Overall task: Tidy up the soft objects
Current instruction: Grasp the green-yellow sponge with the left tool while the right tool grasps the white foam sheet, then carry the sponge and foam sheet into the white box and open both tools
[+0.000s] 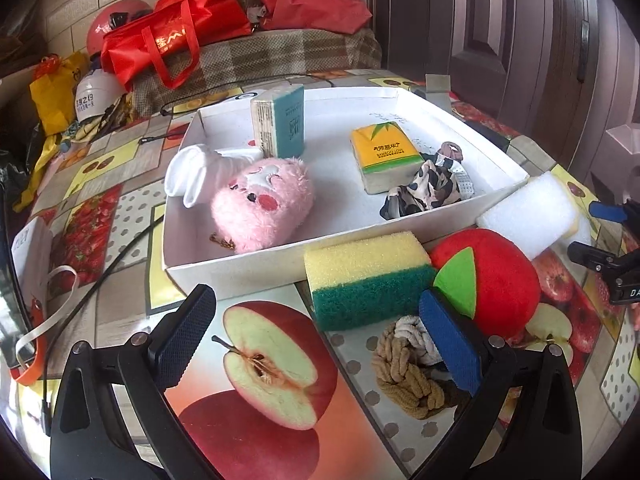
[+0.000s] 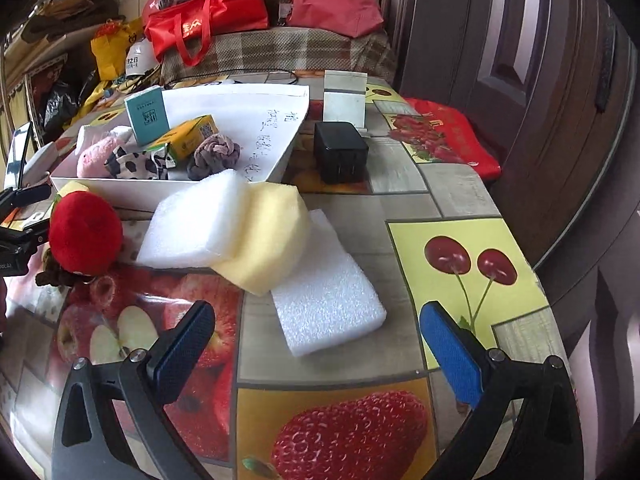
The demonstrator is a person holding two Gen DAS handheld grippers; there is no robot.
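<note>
A white cardboard tray (image 1: 248, 268) holds a pink plush (image 1: 262, 204), a white sock (image 1: 192, 174), two tissue packs (image 1: 384, 156) and a cow-print cloth (image 1: 424, 190). In front of it lie a yellow-green sponge (image 1: 364, 276), a red plush apple (image 1: 496, 280) and braided hair ties (image 1: 408, 372). My left gripper (image 1: 320, 340) is open and empty, above the tablecloth beside the hair ties. My right gripper (image 2: 316, 354) is open and empty, just before a white foam pad (image 2: 328, 300), a yellow sponge (image 2: 268, 236) and a second white foam block (image 2: 192, 228).
A black charger (image 2: 340, 152) and a white stand (image 2: 344, 96) sit right of the tray (image 2: 132, 192). Red bags (image 1: 176, 32) and clutter fill the bench behind. A cable (image 1: 100, 264) runs along the table's left. The table edge (image 2: 532, 264) falls away at right.
</note>
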